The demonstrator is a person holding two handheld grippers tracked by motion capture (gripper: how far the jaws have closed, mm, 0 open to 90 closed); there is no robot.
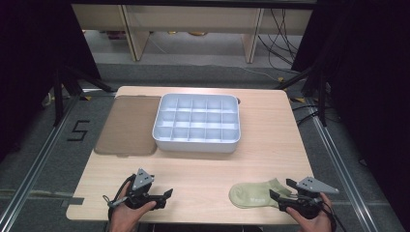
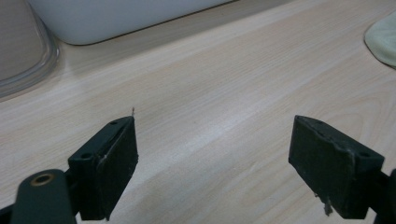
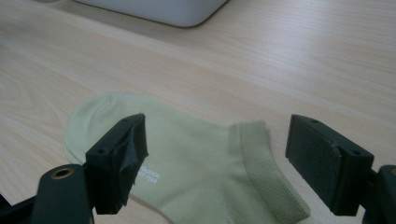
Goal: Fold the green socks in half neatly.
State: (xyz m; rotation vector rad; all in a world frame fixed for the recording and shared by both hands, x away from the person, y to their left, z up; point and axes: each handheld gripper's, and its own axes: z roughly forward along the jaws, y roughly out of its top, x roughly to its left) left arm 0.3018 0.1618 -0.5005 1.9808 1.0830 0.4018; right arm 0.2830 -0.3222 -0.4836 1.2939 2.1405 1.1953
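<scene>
Table (image 1: 203,169) of pale, light-grained wood takes up the middle of the high view, a rectangular top with rounded corners standing on a grey floor. On its far half sits a white plastic organiser tray (image 1: 197,141) with rounded corners, split by thin walls into a grid of small square compartments; its white side wall (image 2: 121,18) runs across the top of the left gripper view, and one rounded corner (image 3: 163,11) shows at the top of the right gripper view. Just beside the tray's left side, touching or nearly so, lies a flat, translucent brownish plastic lid (image 1: 128,125), about as long as the tray; its curved clear rim (image 2: 28,60) shows in the left gripper view.

Near the table's front edge on the right lies a pale green ankle sock (image 1: 256,193), flat on the wood, its toe pointing left and its ribbed cuff toward the right gripper. In the right gripper view the sock (image 3: 187,163) lies under and between the jaws, with small white lettering on its sole.

The right gripper (image 3: 215,163), black with a grey three-cornered plate, has its jaws spread wide over the sock's heel and cuff, the pads pressing on nothing. The left gripper (image 2: 215,168), held at the front left well apart from the sock, also has its jaws released and wide, with bare wood between them.
</scene>
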